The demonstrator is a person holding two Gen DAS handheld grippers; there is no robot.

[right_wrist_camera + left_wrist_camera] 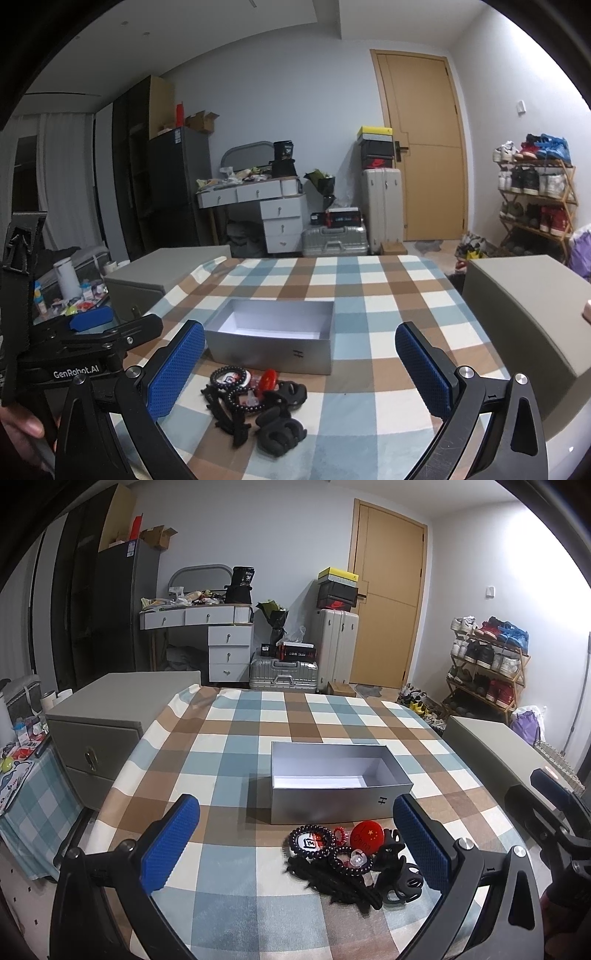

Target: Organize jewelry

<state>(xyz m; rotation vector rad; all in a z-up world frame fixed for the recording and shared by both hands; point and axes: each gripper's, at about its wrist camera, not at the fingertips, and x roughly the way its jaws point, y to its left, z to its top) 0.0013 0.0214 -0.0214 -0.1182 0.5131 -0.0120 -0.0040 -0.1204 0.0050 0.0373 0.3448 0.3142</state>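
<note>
My left tool point(295, 849) hangs wide apart and empty just above the near edge of the counter point(229, 738), its blue pads point(170, 849) framing the heap of jewelry point(351, 860) that lies right in front of me. My right tool point(299, 373) is likewise spread wide and carries nothing, poised over the same near edge with the heap a little to its left. The heap is a tangle: a dark bead bracelet point(312, 840) ringing a small badge, a red round pin point(365, 836), black claw clips point(400, 877) and some smaller red and clear bits I cannot make out. Just beyond it, toward the middle of the checked cloth, stands the open silver box point(332, 786), its white inside bare as far as I can see. So I judge the work has not properly begun: nothing is in the box, every piece is still in the pile, and all the picking and placing remains.
</note>
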